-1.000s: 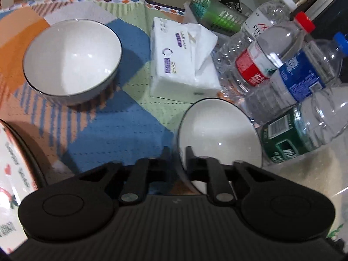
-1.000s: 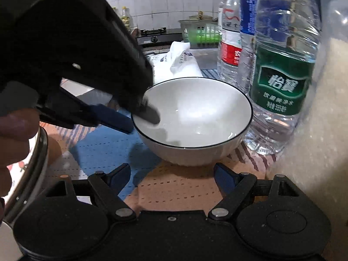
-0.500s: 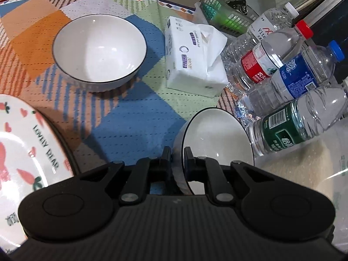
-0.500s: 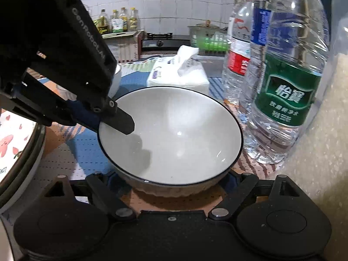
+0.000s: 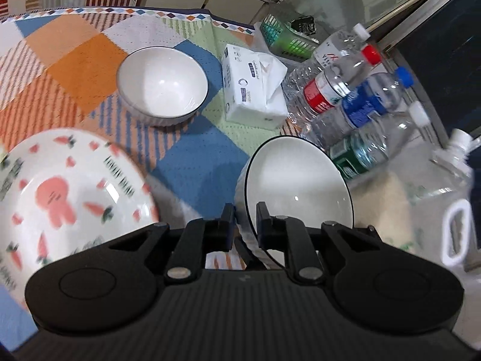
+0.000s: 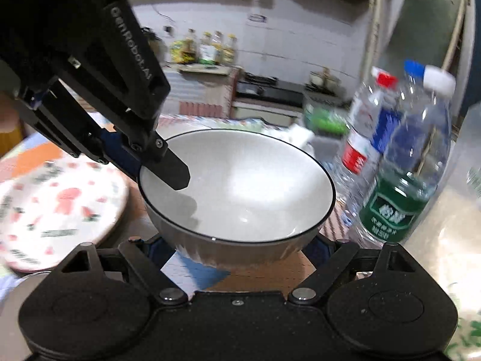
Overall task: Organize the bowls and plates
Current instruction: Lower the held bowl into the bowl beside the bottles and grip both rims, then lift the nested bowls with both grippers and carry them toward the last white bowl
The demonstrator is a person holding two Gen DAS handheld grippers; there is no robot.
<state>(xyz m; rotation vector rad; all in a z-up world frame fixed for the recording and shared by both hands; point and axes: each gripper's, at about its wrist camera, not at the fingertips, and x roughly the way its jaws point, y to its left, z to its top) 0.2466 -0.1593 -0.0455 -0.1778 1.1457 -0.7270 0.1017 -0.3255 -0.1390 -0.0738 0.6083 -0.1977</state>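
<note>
My left gripper (image 5: 244, 216) is shut on the rim of a white bowl with a dark rim (image 5: 297, 180) and holds it lifted above the table; it also shows in the right wrist view (image 6: 240, 186), with the left gripper's finger (image 6: 168, 168) over its rim. My right gripper (image 6: 237, 249) is open, its fingers spread to either side under this bowl. A second white bowl (image 5: 162, 81) sits on the patterned cloth further back. A carrot-patterned plate (image 5: 66, 198) lies at the left; it also shows in the right wrist view (image 6: 60, 204).
A tissue pack (image 5: 255, 84) lies behind the held bowl. Several water bottles (image 5: 354, 111) stand at the right, with a big clear jug (image 5: 445, 195) beside them. A green basket (image 5: 285, 39) sits at the back. The bottles (image 6: 399, 162) are close to the bowl's right.
The left gripper has lifted the bowl higher off the table. The view has risen and the plate has come further into sight at the left.
</note>
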